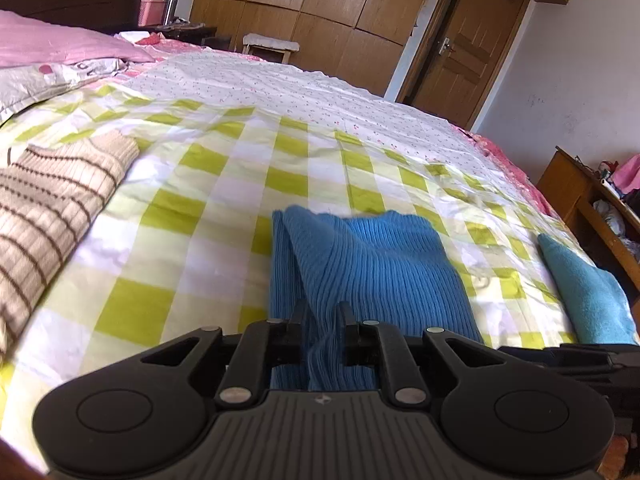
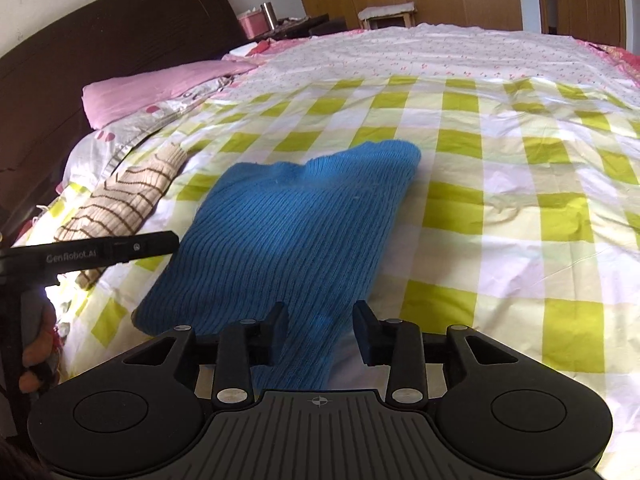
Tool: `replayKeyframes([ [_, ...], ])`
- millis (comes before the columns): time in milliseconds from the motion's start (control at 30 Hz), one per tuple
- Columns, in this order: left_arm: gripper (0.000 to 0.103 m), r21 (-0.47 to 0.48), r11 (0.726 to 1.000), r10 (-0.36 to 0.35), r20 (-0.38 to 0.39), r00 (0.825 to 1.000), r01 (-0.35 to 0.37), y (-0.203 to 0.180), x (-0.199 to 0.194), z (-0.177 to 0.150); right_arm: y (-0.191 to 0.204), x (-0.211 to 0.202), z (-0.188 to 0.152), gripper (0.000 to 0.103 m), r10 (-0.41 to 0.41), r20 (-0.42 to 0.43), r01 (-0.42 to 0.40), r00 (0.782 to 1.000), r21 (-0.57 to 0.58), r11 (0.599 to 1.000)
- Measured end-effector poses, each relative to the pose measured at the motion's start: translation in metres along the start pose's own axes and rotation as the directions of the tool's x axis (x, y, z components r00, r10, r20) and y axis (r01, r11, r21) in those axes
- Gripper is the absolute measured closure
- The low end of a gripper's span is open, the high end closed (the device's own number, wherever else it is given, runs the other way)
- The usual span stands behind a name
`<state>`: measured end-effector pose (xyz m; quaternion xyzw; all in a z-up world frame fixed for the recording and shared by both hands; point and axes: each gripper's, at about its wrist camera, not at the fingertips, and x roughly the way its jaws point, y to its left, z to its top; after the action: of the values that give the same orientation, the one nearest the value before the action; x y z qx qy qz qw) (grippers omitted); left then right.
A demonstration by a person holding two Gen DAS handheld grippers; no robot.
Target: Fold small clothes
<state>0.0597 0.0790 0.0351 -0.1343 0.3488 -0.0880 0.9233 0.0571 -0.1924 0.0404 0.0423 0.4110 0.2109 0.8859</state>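
Observation:
A blue ribbed knit garment lies partly folded on the green-checked bed cover. My left gripper is shut on a bunched near edge of it, which is lifted off the cover. In the right wrist view the same blue garment spreads ahead and a strip of it runs back between the jaws of my right gripper. Those jaws stand apart: the cloth brushes the left finger, with a gap on the right side. The left gripper's body shows at the left, held by a hand.
A folded beige sweater with brown stripes lies at the left of the bed. A teal cloth lies at the right edge. A pink pillow and dark headboard are at the left, and a wooden shelf stands beside the bed.

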Motion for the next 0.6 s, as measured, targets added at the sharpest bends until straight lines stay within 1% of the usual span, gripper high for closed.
replayKeyframes([
  [67, 0.082, 0.006, 1.0, 0.01, -0.001, 1.0, -0.01, -0.003, 0.014, 0.013, -0.008, 0.0, 0.004, 0.066, 0.012, 0.029, -0.013, 1.0, 0.045, 0.999],
  [133, 0.081, -0.006, 0.999, 0.037, -0.008, 0.999, -0.037, -0.005, 0.03, 0.023, -0.013, 0.004, 0.006, 0.065, 0.023, 0.054, -0.027, 0.998, 0.076, 0.997],
  [200, 0.081, -0.01, 0.998, 0.054, -0.008, 0.999, -0.054, -0.006, 0.044, 0.028, -0.015, 0.011, 0.006, 0.065, 0.018, 0.059, -0.022, 0.998, 0.071, 0.997],
  [233, 0.081, 0.007, 0.996, 0.088, 0.003, 0.996, -0.088, -0.009, 0.05, 0.029, -0.016, 0.014, 0.005, 0.065, 0.013, 0.055, -0.016, 0.998, 0.065, 0.998],
  [300, 0.081, 0.056, 0.986, 0.16, 0.003, 0.987, -0.16, -0.012, 0.06, 0.028, -0.021, 0.018, 0.002, 0.065, 0.02, 0.053, -0.024, 0.998, 0.067, 0.997],
  [367, 0.081, 0.084, 0.976, 0.204, -0.016, 0.979, -0.202, -0.012, 0.067, 0.023, -0.025, 0.018, -0.002, 0.065, 0.028, 0.046, -0.031, 0.999, 0.072, 0.997],
  [400, 0.081, 0.106, 0.969, 0.228, -0.023, 0.973, -0.224, -0.011, 0.069, 0.019, -0.027, 0.018, -0.003, 0.062, 0.029, 0.046, -0.032, 0.999, 0.072, 0.997],
  [500, 0.081, 0.154, 0.951, 0.276, -0.033, 0.961, -0.268, -0.01, 0.07, 0.01, -0.028, 0.015, -0.005, 0.06, 0.029, 0.052, -0.032, 0.998, 0.071, 0.997],
  [533, 0.081, 0.159, 0.947, 0.289, -0.036, 0.957, -0.28, -0.009, 0.069, 0.008, -0.028, 0.014, -0.005, 0.06, 0.029, 0.056, -0.033, 0.998, 0.07, 0.997],
  [567, 0.084, 0.158, 0.942, 0.306, -0.04, 0.951, -0.296, -0.007, 0.068, 0.007, -0.027, 0.013, -0.005, 0.06, 0.026, 0.061, -0.03, 0.998, 0.065, 0.997],
  [600, 0.085, 0.155, 0.938, 0.323, -0.056, 0.945, -0.311, -0.005, 0.069, 0.006, -0.025, 0.011, -0.006, 0.06, 0.015, 0.066, -0.019, 0.998, 0.056, 0.998],
])
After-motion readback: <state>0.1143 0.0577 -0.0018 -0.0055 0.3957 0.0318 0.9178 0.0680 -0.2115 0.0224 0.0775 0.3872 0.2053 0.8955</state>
